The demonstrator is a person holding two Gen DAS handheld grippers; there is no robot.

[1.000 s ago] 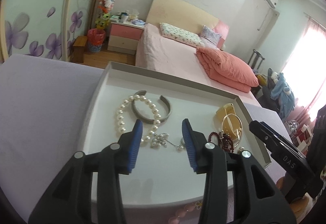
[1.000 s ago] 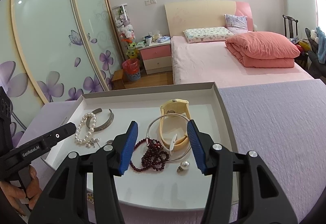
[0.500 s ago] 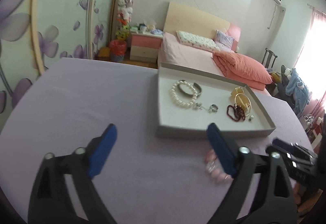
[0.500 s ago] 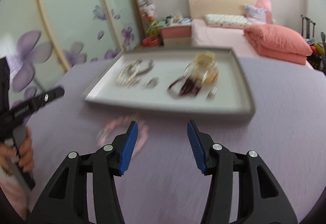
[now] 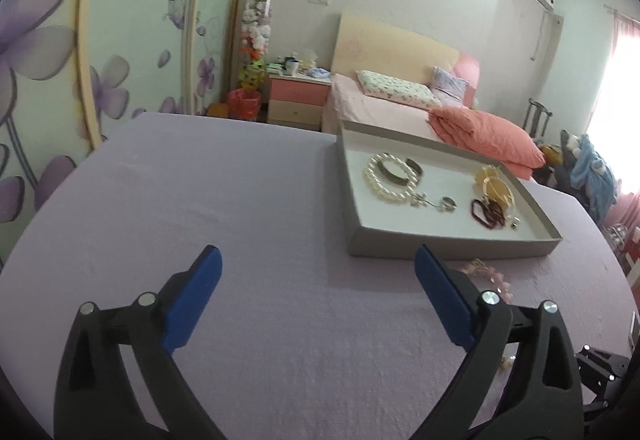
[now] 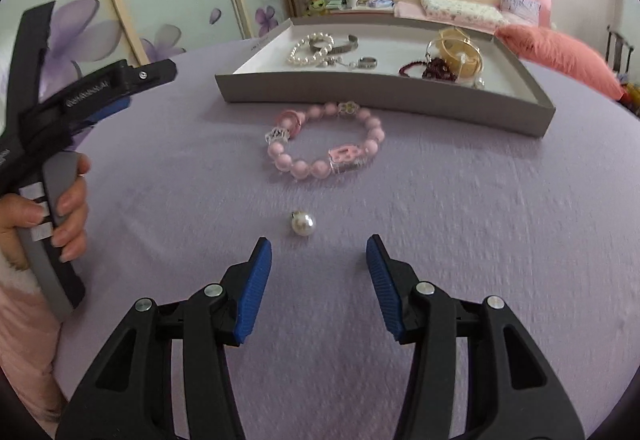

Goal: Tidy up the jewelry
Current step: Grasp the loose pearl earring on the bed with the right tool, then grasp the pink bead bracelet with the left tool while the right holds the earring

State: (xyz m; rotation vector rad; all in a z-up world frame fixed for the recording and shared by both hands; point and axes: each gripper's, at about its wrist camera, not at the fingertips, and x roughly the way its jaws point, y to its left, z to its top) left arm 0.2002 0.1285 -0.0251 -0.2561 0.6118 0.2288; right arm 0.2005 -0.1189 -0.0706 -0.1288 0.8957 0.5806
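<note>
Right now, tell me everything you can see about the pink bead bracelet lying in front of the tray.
The pink bead bracelet is a closed loop of round, glossy pale pink beads, interrupted by a few charms: a pink disc, a clear sparkly piece, a small flower bead and a pink-and-silver block. It lies flat on the lilac tablecloth, just in front of the grey tray but apart from its wall. Nothing grips it. The loose pearl lies on its near side, not touching it.

Bed (image 5: 400, 112), nightstand (image 5: 298, 96), floral wardrobe doors (image 5: 60, 60).
</note>
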